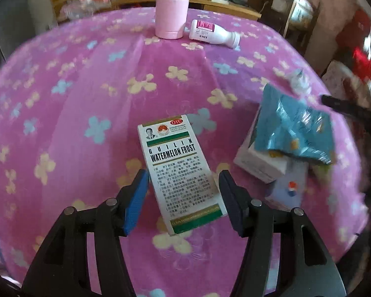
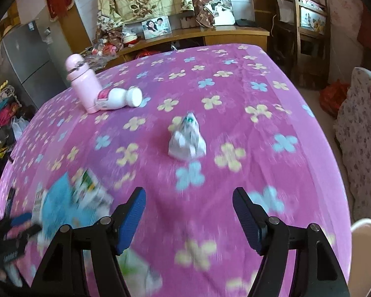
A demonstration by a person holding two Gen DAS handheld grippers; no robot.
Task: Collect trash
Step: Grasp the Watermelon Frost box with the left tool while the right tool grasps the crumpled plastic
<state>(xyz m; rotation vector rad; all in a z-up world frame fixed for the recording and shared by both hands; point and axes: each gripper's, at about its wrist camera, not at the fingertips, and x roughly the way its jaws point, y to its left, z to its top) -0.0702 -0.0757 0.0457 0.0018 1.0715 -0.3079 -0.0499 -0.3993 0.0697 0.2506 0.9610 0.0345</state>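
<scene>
Watermelon Frost box [image 1: 179,170] lies flat on the pink flowered cloth [image 1: 86,86], its near end between the left claw [image 1: 183,203] pads, jaws apart, not clamped; to claw's right a blue wrapper [image 1: 296,131] sits atop a white carton [image 1: 259,163]; ahead, pink flask [image 1: 172,10] upright w/ white bottle [image 1: 214,33] on its side beside it; right claw [image 2: 189,220] apart, empty, crumpled paper wad [image 2: 186,139] ahead, nothing btwn.

Left wrist view: close, steeply down past its fingers onto pink flowered fleece cover [image 1: 86,94] | right wrist view: higher, tilted down across same cover [image 2: 235,57] | shared: upright pale pink flask [image 1: 172,12] [image 2: 82,86], lying white plastic bottle [image 1: 214,33] [image 2: 121,97], both far ahead
</scene>
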